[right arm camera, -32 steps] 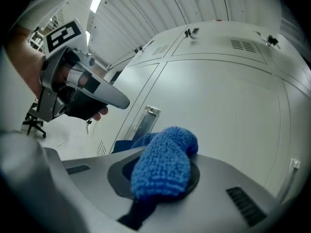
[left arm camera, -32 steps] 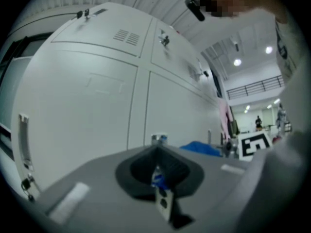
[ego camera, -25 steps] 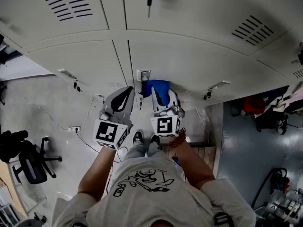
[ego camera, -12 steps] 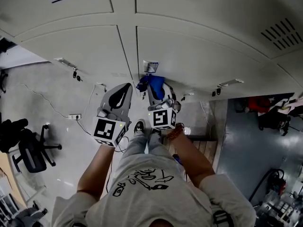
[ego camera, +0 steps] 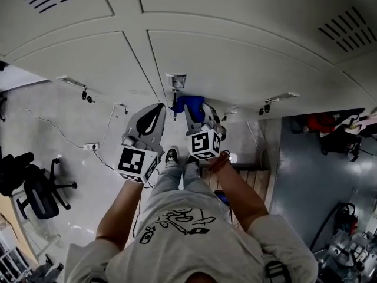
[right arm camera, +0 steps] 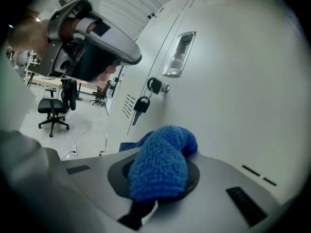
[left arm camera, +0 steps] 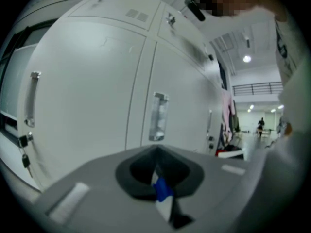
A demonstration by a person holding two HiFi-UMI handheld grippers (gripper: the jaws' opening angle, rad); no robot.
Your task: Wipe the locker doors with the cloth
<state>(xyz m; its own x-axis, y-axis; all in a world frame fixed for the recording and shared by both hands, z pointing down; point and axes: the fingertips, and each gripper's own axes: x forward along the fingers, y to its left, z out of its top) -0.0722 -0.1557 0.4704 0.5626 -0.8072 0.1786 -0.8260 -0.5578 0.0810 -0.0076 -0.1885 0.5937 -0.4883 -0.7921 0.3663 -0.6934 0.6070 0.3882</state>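
Observation:
The grey locker doors (ego camera: 235, 58) fill the top of the head view. My right gripper (ego camera: 194, 114) is shut on a blue fluffy cloth (ego camera: 189, 104), which is pressed to a door just below a small metal plate (ego camera: 177, 80). In the right gripper view the cloth (right arm camera: 163, 161) bulges out of the jaws against the door (right arm camera: 243, 81). My left gripper (ego camera: 152, 119) hangs beside it to the left, jaws shut on nothing, its tip close to the doors (left arm camera: 87, 81).
A lock with a hanging key (right arm camera: 141, 106) and a recessed handle (right arm camera: 179, 55) sit left of the cloth. More keys hang from neighbouring doors (ego camera: 264, 108). An office chair (ego camera: 38, 196) stands at the left, with clutter (ego camera: 336, 137) at the right.
The head camera has shifted. The right gripper has slid the cloth slightly sideways and back, staying under the metal plate. The left gripper has hardly moved.

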